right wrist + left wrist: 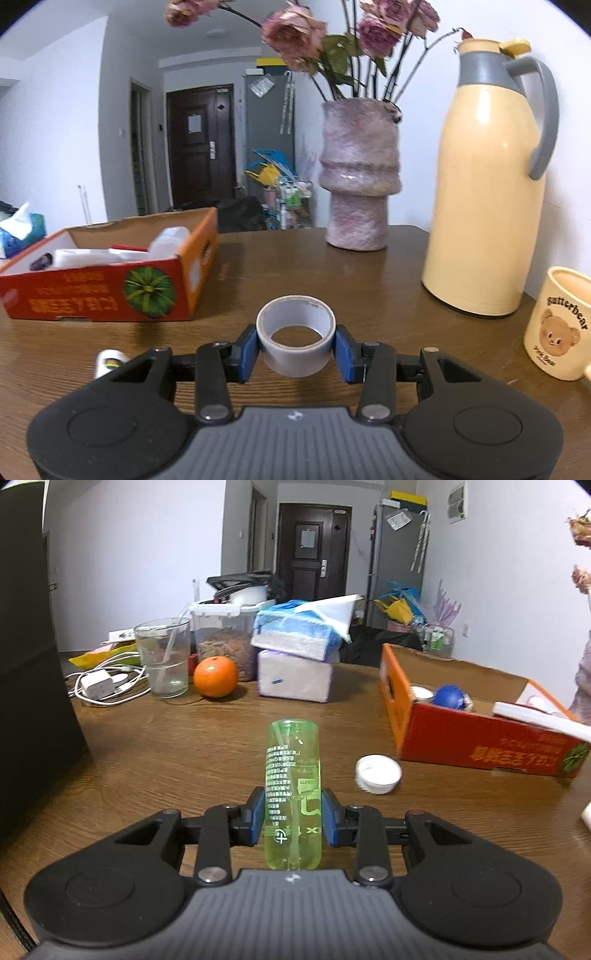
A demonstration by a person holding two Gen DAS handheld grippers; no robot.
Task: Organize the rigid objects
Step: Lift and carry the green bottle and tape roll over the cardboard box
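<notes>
At lower centre, the green bottle (pixel 293 797) stood pinched between the left gripper (pixel 293 821) pads. The tape roll (pixel 295 338) sat clamped in the right gripper (pixel 295 349), both seemingly bound for the orange box (pixel 476 746) at the right of the left view.

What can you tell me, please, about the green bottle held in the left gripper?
The green bottle is a slim, translucent plastic cylinder with white printed text down one side and a thin tube visible inside. It stands roughly upright, rounded end uppermost, clamped across its lower half by the blue pads of the left gripper. Its underside is hidden, so contact with the wooden table is unclear.
</notes>
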